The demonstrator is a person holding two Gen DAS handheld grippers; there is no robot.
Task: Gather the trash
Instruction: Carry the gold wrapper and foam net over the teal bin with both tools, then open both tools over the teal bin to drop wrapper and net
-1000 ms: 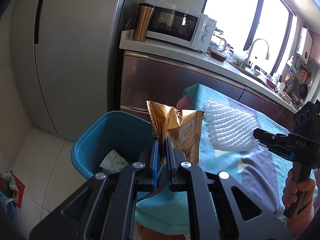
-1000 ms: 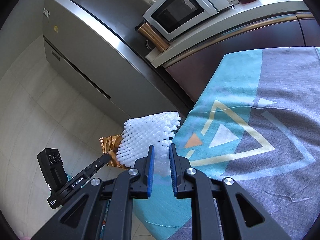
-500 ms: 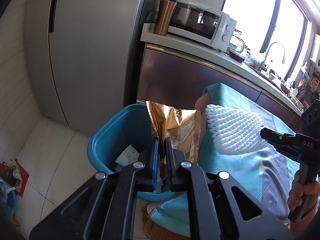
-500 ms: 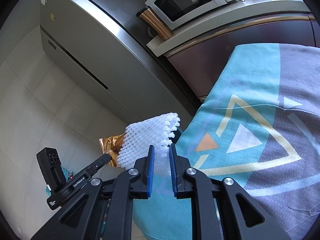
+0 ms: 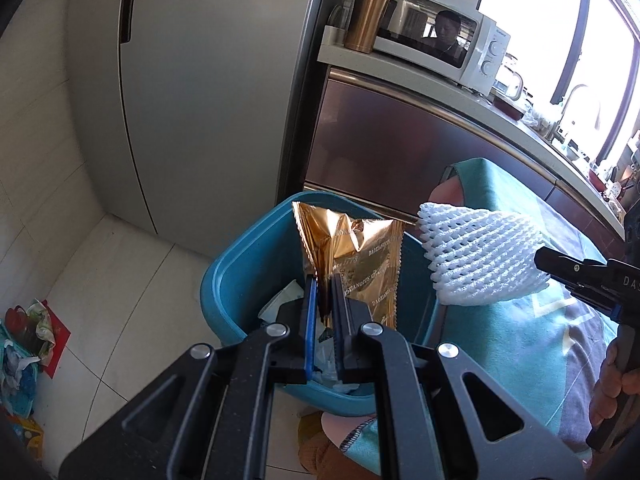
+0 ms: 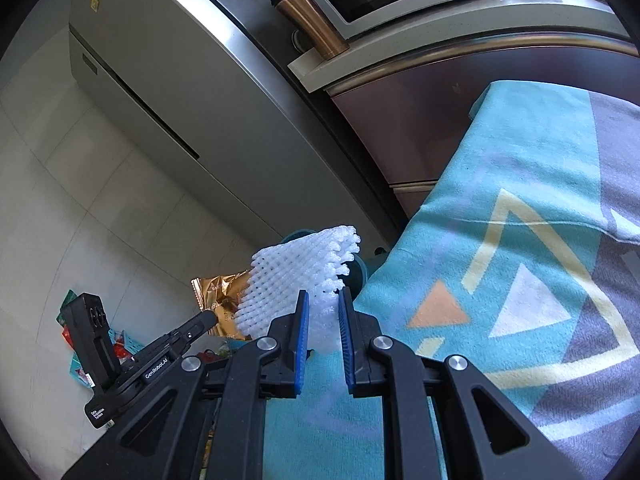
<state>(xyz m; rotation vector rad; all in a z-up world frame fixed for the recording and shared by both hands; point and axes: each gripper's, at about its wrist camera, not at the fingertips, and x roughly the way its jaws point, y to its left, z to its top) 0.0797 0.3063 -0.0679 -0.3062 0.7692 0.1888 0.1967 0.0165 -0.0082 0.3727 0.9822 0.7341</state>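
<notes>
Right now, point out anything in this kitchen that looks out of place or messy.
Loose litter lies scattered on the floor tiles at the far left, outside the blue bin: crumpled wrappers and a red packet. Nothing else stands out.

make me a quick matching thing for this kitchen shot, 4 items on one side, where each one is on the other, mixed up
Items:
1. gold wrapper
2. white foam net
3. copper tumbler
4. blue bin

Places:
A. on the counter beside the microwave
B. on the floor by the table corner
C. in the left tongs
D. in the right tongs

Pairs: 1-C, 2-D, 3-A, 4-B
</notes>
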